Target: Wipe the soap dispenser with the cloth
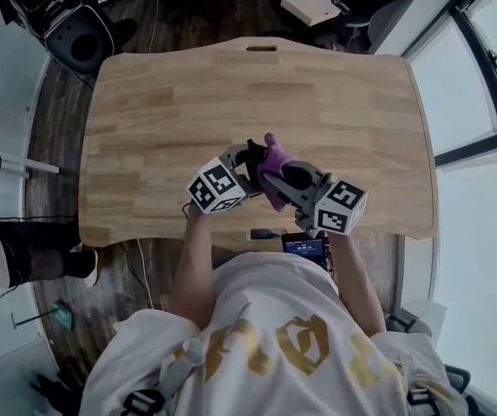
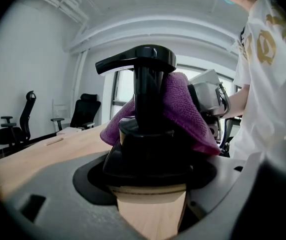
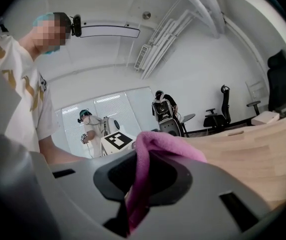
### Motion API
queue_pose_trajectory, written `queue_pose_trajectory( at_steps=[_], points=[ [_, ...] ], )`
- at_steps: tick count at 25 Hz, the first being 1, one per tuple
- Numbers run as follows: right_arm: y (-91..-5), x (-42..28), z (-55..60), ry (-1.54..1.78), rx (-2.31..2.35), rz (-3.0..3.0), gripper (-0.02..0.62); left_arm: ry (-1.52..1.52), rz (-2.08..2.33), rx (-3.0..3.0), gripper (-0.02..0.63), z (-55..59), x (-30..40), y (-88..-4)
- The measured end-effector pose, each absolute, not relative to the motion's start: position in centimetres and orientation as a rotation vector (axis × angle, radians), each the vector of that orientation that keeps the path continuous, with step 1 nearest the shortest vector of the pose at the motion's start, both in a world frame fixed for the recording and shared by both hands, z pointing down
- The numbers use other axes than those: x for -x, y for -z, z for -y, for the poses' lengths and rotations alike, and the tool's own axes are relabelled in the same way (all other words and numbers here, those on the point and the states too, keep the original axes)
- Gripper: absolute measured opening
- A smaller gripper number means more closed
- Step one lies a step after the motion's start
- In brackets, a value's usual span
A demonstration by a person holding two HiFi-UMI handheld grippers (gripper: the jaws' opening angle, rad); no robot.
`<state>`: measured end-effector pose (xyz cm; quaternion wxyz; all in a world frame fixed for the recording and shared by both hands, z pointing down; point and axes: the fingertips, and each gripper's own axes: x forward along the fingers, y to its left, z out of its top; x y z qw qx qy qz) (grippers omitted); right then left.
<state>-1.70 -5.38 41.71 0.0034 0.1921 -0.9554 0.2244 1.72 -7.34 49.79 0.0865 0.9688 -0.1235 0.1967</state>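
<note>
My left claw is clamped on the soap dispenser, over the bench's near edge. My right claw grips the cloth, pressed against the pump neck. Judged: wiping in hand, not complete.

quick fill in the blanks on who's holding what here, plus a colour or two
1. The soap dispenser is clamped in the ____ hand-held gripper.
2. The cloth is pinched in the ____ hand-held gripper.
3. The dispenser's pump head is ____ in colour.
4. Both things are held over a ____ table.

Missing words: left; right; black; wooden
</note>
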Motion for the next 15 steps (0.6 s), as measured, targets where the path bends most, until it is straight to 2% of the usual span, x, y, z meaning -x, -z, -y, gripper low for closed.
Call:
queue_pose_trajectory(
  at_steps=[15],
  points=[
    [-41.7, 1.2, 6.3, -0.718, -0.657, 2.993, 0.051, -0.67, 0.318, -2.899, 0.345, 5.8, -0.9, -50.1]
  ],
)
